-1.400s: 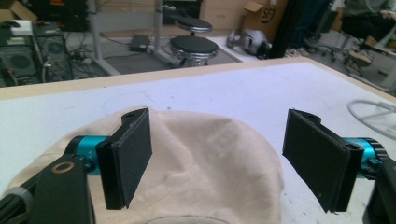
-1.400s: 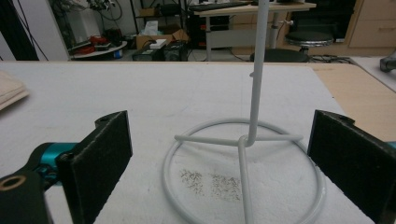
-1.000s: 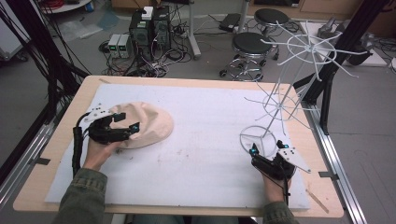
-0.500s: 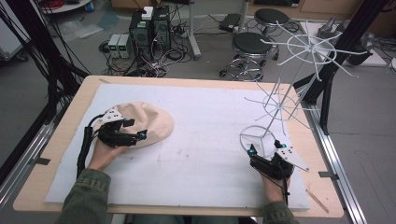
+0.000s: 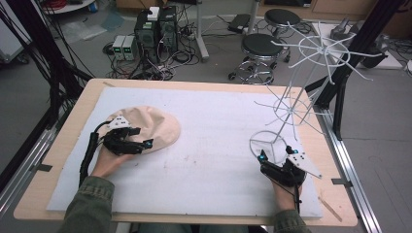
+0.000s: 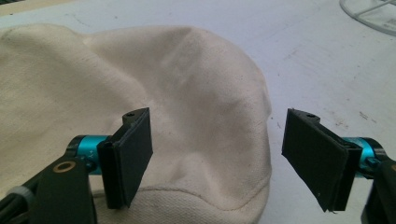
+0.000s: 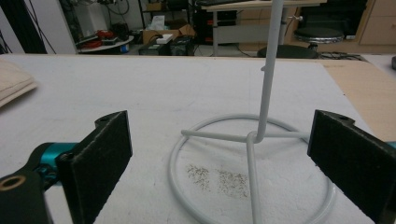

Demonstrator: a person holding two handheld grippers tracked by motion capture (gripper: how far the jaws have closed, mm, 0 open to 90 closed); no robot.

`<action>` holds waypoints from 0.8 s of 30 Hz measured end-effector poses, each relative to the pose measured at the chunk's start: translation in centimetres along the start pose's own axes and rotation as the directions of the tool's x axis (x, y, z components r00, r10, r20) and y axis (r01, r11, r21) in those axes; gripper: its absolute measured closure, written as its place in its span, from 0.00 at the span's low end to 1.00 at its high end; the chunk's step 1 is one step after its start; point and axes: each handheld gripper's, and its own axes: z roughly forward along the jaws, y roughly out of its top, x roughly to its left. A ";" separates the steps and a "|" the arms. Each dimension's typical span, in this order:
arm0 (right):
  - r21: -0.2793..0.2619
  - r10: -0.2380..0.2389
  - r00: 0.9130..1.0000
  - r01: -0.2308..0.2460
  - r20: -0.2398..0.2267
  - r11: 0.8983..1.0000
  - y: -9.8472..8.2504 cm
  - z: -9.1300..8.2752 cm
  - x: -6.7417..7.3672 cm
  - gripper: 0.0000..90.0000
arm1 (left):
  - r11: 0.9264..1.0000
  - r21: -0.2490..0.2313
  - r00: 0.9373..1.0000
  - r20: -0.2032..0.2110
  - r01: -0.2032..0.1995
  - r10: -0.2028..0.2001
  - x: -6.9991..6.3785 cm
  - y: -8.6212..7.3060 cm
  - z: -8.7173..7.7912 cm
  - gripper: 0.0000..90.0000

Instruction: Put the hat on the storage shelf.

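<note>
Hovering my left gripper [image 5: 127, 141] over the beige hat's [image 5: 153, 127] near edge at the table's [image 5: 73, 126] left, jaws spread, nothing pinched. At the right, my right gripper [image 5: 272, 162] sits just near the white wire rack's [image 5: 296, 92] ring base, jaws spread too.

A person is wearing olive-green sleeves [image 5: 90, 204]. Both tongs, left [image 5: 145, 144] and right [image 5: 262, 156], are showing black bodies, teal barrels, flat black textured pads [image 6: 133, 156], grey three-cornered top plates and trailing black cables.
</note>
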 end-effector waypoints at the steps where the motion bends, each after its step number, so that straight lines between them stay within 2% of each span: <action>1: 0.004 0.005 1.000 -0.005 0.000 1.000 0.0 0.0 0.0 0.06 | 1.000 0.000 1.000 -0.002 0.000 0.000 0.0 0.0 0.0 0.27; 4: 0.004 0.004 1.000 -0.004 -0.001 1.000 0.0 0.0 0.0 0.06 | 1.000 0.001 1.000 -0.001 -0.001 0.001 -0.1 0.0 0.1 0.27; 12: 0.000 -0.001 1.000 0.001 0.000 1.000 0.0 0.0 0.0 0.06 | 0.999 0.041 1.000 0.024 -0.017 0.016 -0.2 -0.3 0.7 0.28; 18: -0.005 -0.008 1.000 0.008 0.002 1.000 0.0 0.0 -0.1 0.06 | 0.998 0.056 0.999 0.019 -0.029 0.027 -0.3 -0.4 1.0 0.29; 19: 0.003 0.004 1.000 -0.004 0.000 1.000 0.0 0.0 0.0 0.06 | 0.997 0.067 0.999 0.017 -0.031 0.029 -0.3 -0.4 1.1 0.29; 21: -0.002 -0.006 1.000 0.006 -0.002 1.000 0.0 0.0 0.0 0.06 | 0.995 0.097 0.999 0.015 -0.033 0.032 -0.2 -0.7 1.6 0.29; 24: -0.002 -0.006 1.000 0.006 -0.001 1.000 0.0 0.0 0.0 0.06 | 0.985 0.160 0.998 0.018 -0.058 0.056 -0.4 -1.1 2.4 0.29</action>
